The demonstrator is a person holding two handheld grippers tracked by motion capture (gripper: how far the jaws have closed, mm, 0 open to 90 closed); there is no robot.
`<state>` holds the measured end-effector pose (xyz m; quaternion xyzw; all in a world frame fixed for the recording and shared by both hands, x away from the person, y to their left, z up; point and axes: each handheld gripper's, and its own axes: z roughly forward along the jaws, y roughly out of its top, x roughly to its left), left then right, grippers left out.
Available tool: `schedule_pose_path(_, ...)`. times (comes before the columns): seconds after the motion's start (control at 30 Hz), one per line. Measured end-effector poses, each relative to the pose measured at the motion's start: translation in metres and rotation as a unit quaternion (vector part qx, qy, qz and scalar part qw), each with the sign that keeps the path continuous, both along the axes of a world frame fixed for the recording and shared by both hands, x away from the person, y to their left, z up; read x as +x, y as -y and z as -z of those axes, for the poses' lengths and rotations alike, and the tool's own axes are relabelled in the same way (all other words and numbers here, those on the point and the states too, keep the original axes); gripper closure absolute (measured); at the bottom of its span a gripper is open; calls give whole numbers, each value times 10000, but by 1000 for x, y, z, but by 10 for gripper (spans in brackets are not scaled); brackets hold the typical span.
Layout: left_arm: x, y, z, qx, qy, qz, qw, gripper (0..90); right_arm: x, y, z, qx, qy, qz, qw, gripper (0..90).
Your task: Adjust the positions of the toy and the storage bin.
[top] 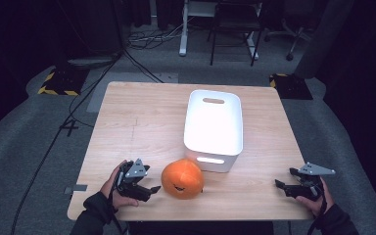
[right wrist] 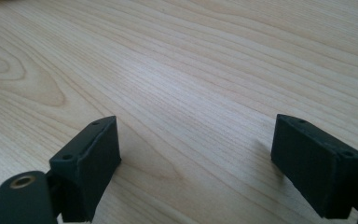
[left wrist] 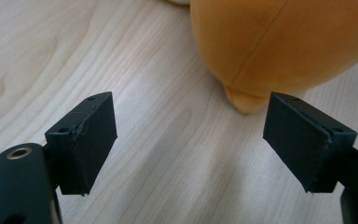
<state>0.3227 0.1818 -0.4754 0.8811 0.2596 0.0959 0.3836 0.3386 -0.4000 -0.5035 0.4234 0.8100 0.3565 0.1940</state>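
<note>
An orange plush pumpkin (top: 182,178) with a dark stitched face sits near the table's front edge, touching the front wall of a white plastic bin (top: 225,165). My left gripper (top: 150,188) lies low on the table just left of the pumpkin, pointing at it. In the left gripper view the left gripper (left wrist: 191,119) is open, with bare wood between its jaws and the pumpkin (left wrist: 279,42) a short way ahead, its small orange nub near the right jaw. My right gripper (top: 285,179) rests at the front right, open over bare wood (right wrist: 196,135).
The light wooden table (top: 142,122) has free surface to the left of the bin and on the right side. Beyond the far edge are grey carpet, cables, chair legs and yellow-black floor plates (top: 58,83).
</note>
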Motion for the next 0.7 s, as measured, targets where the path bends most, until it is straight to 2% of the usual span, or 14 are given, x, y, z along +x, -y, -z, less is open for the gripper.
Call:
schedule_pose_path(0.07, -2, 1, -4, -62, 52, 1, 10000, 177, 0, 0, 0, 0, -2, -1, 10000, 154)
schedule_pose_path(0.1, -3, 1, -8, -37, 144, 34, 9999, 176, 0, 0, 0, -2, -2, -1, 10000, 154)
schedule_pose_path(0.27, -6, 3, -18, -158, 204, 93, 9996, 176, 0, 0, 0, 1, -1, 0, 10000, 154)
schedule_pose_path(0.3, -8, 4, -23, -155, 294, 122, 9994, 176, 0, 0, 0, 0, -1, 1, 10000, 154)
schedule_pose_path(0.4, -12, 8, -29, -277, 347, 189, 9988, 176, 0, 0, 0, -1, -3, -2, 10000, 154)
schedule_pose_path(0.53, -14, 13, -37, -290, 421, 301, 9982, 175, 0, 0, 0, 1, -1, -1, 10000, 154)
schedule_pose_path(0.63, -14, 24, -47, -342, 577, 462, 9967, 173, 0, 0, 0, 1, -1, 1, 10000, 154)
schedule_pose_path(0.7, -12, 29, -51, -292, 631, 543, 9961, 172, 0, 0, 0, -1, -5, -5, 10000, 154)
